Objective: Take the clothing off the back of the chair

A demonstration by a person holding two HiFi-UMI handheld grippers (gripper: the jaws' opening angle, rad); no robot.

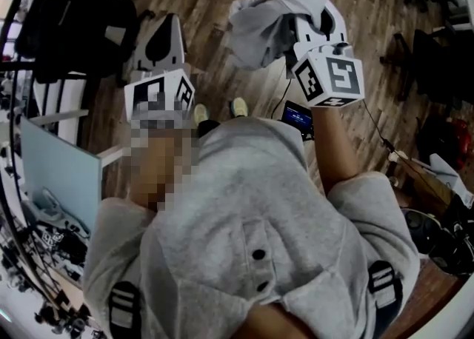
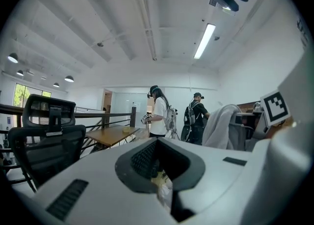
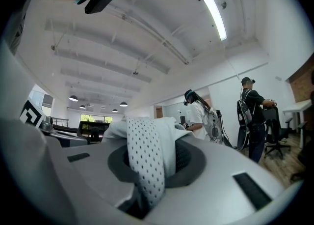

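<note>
Over a wood-plank floor point(image 1: 222, 4): clamped between the jaws of the right gripper point(image 3: 152, 167), grey clothing point(image 1: 259, 19), bunched high, spilling left toward the left gripper point(image 1: 161, 45), jaws closed, near. Well apart from the black chair point(image 1: 74, 19).

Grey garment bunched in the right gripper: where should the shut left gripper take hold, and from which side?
Probably the loose fold at the left edge of the grey garment, reached from the left, where the left gripper is; the right gripper pinches the bunch's right side.
</note>
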